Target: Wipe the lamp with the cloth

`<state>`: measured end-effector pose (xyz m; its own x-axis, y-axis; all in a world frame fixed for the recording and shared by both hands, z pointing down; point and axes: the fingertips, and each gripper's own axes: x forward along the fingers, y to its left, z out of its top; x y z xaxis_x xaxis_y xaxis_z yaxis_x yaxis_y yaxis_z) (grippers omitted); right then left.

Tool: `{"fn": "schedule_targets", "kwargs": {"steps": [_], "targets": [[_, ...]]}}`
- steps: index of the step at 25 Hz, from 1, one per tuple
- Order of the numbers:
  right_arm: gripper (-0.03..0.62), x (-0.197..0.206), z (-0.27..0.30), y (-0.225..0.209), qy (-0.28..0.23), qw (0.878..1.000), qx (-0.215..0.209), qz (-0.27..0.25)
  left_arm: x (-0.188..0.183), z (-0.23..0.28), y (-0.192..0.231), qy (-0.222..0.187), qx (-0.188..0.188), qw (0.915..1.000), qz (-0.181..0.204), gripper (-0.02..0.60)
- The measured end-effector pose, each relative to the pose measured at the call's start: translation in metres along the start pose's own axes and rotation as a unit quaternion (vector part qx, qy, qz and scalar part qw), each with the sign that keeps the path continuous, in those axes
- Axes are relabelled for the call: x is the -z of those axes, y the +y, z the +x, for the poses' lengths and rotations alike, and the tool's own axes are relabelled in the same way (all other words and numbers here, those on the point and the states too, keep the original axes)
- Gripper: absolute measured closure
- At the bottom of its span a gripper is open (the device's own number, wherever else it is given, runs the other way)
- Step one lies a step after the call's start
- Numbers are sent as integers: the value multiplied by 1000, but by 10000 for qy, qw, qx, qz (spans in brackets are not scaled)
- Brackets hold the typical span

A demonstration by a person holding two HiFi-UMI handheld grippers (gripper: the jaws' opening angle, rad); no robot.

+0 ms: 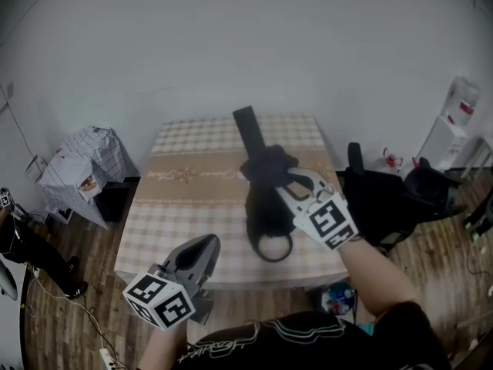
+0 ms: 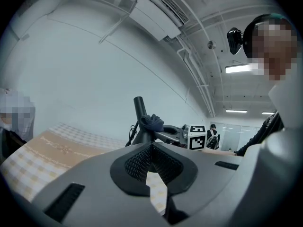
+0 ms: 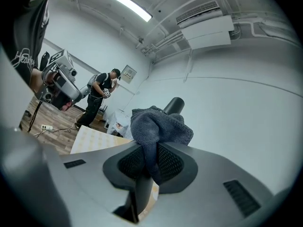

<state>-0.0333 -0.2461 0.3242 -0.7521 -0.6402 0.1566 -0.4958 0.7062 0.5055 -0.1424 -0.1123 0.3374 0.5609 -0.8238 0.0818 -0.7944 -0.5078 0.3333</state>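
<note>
A black lamp [image 1: 264, 206] stands on the checked table [image 1: 185, 206]; its ring base is near the front edge and its stem rises to a cylindrical head [image 1: 248, 126]. My right gripper [image 1: 289, 177] is shut on a dark grey cloth [image 1: 267, 164], which it presses against the lamp's stem halfway up. In the right gripper view the cloth [image 3: 158, 126] bunches out of the shut jaws just before the lamp head [image 3: 174, 105]. My left gripper [image 1: 202, 245] hovers at the table's front left, shut and empty. From it I see the lamp [image 2: 139, 109] and the cloth [image 2: 151, 123].
A cloth-draped stack [image 1: 85, 168] stands left of the table. Black chairs and bags [image 1: 393, 199] crowd the right side, with a white shelf [image 1: 456, 118] behind. A wall lies past the table. A person [image 3: 99, 98] stands far off on the wooden floor.
</note>
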Motion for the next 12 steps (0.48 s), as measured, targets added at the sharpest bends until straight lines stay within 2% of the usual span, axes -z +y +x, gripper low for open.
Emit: {"fn": "schedule_targets", "kwargs": {"steps": [12], "targets": [[537, 48, -34, 28, 302, 9989, -310, 153, 26, 0, -36, 189, -115, 9997, -108, 581]]}}
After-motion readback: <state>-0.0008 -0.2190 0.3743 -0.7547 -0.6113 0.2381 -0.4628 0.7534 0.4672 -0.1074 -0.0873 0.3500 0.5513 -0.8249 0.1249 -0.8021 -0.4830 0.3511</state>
